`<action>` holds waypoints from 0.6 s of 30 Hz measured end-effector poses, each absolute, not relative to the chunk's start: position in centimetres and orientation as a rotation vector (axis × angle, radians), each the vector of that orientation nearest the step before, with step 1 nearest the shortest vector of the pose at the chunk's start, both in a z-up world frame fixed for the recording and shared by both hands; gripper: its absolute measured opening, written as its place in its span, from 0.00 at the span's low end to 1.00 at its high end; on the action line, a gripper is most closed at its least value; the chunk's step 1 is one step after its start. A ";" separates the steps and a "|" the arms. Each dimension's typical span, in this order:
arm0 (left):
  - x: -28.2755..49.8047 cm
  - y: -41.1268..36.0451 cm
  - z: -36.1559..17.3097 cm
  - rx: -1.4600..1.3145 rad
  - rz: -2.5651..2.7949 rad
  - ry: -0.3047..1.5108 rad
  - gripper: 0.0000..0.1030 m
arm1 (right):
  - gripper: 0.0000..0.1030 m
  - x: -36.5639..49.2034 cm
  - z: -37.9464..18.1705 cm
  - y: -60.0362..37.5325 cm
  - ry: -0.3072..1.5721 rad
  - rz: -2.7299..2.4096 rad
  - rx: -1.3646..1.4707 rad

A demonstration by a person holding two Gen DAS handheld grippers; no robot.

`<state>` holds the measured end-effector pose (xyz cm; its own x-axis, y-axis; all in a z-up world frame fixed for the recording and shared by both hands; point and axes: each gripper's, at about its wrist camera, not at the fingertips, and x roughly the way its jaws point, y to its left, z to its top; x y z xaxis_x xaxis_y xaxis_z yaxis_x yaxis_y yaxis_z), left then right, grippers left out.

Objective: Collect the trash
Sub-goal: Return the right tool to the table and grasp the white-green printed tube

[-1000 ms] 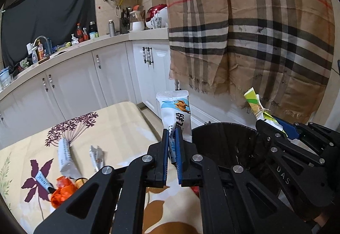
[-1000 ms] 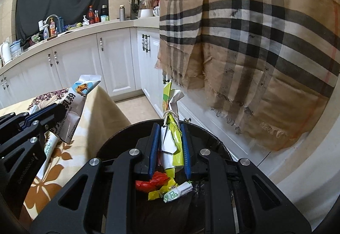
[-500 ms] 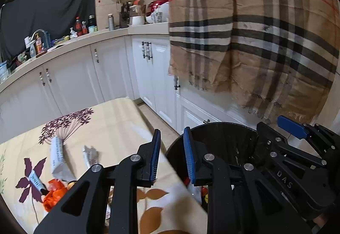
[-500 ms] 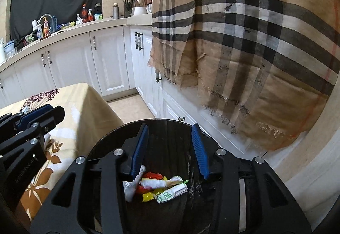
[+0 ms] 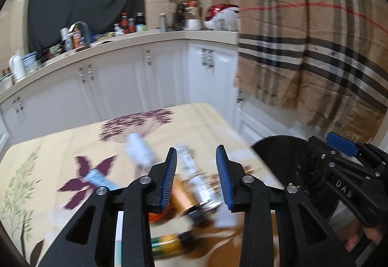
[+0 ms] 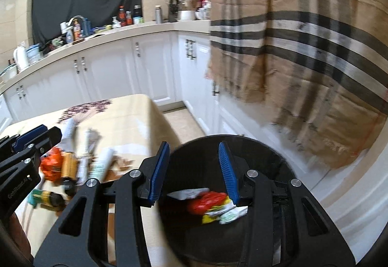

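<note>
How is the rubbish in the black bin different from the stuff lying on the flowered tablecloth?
The rubbish in the round black bin is soft crumpled wrappers: red, yellow and white. The clutter on the beige flowered tablecloth includes harder shapes too: an amber bottle lying on its side and white tubes. The wrappers sit bunched together; the table clutter is more spread out. Both include something orange-red.

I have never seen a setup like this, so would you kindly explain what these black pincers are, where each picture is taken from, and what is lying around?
A person holds one two-finger gripper in each hand, each carrying a wide-angle camera that looks along its blue-padded fingers. One picture looks out from the left gripper, whose jaws are opening over blurred trash on the flowered tablecloth: an orange wrapper, small bottles and tubes. The other looks out from the right gripper, open and empty above the black bin, where wrappers already lie. Neither gripper holds anything. Behind are white cabinets and a hanging plaid cloth.
</note>
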<state>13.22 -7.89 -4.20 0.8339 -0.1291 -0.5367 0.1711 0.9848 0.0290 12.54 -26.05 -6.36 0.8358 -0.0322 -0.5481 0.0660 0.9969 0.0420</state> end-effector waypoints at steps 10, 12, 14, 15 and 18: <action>9.8 1.7 -4.2 0.038 0.026 0.581 0.39 | 0.40 12.2 -6.0 -18.3 0.602 0.090 0.015; 9.1 3.3 -4.3 0.032 0.060 0.581 0.41 | 0.40 12.5 -6.5 -16.9 0.624 0.105 0.006; 8.4 4.8 -4.4 0.026 0.089 0.583 0.41 | 0.40 12.8 -7.0 -16.0 0.648 0.106 -0.005; 8.0 5.7 -4.6 0.020 0.108 0.587 0.41 | 0.40 13.0 -7.2 -15.6 0.659 0.105 -0.007; 7.3 7.8 -4.9 0.004 0.145 0.598 0.42 | 0.40 13.8 -8.1 -14.8 0.705 0.092 -0.012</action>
